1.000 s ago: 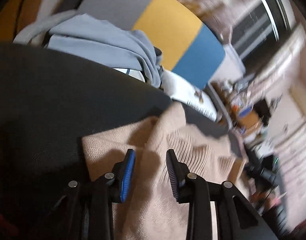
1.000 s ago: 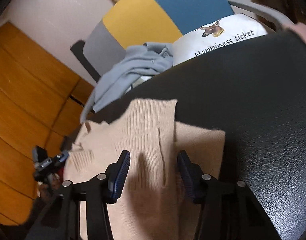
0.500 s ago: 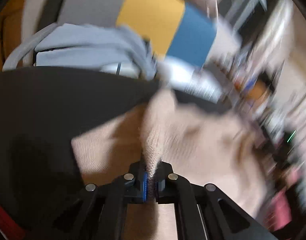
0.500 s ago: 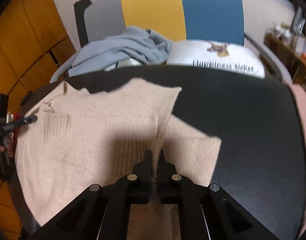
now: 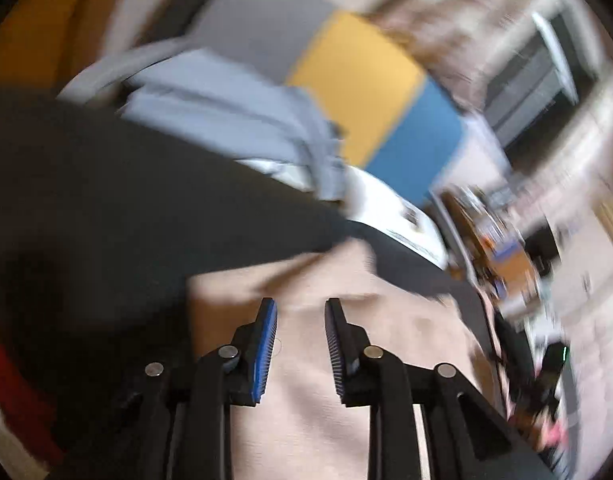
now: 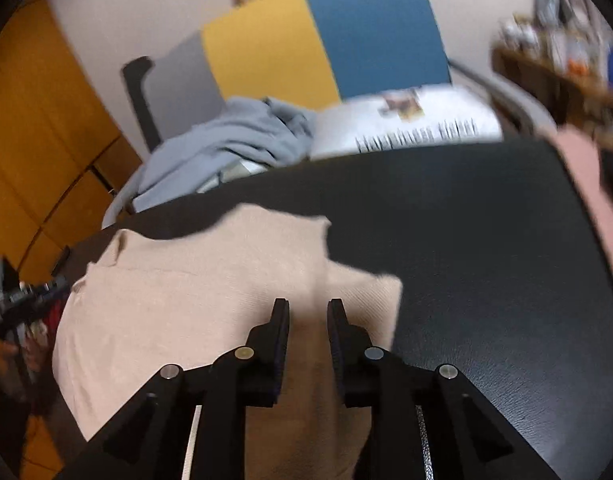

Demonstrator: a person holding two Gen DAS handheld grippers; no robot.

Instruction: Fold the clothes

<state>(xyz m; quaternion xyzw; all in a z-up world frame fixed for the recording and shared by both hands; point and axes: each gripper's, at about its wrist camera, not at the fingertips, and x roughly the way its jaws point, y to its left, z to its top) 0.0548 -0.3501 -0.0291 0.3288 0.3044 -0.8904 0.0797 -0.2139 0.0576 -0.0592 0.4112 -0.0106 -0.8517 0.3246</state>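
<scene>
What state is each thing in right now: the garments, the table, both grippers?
beige sweater: partly folded, lying on the table.
black table: part covered by the sweater.
grey garment: crumpled, unfolded, on the chair.
white printed garment: beside it, on the chair.
left gripper: jaws opening, nothing pinched.
right gripper: jaws opening, nothing pinched.

Item count, table and chair

One beige sweater [image 6: 194, 304], one grey garment [image 6: 226, 144], apparently one white printed cushion [image 6: 406, 120], two grippers: left gripper [image 5: 299, 308], right gripper [image 6: 308, 306].
</scene>
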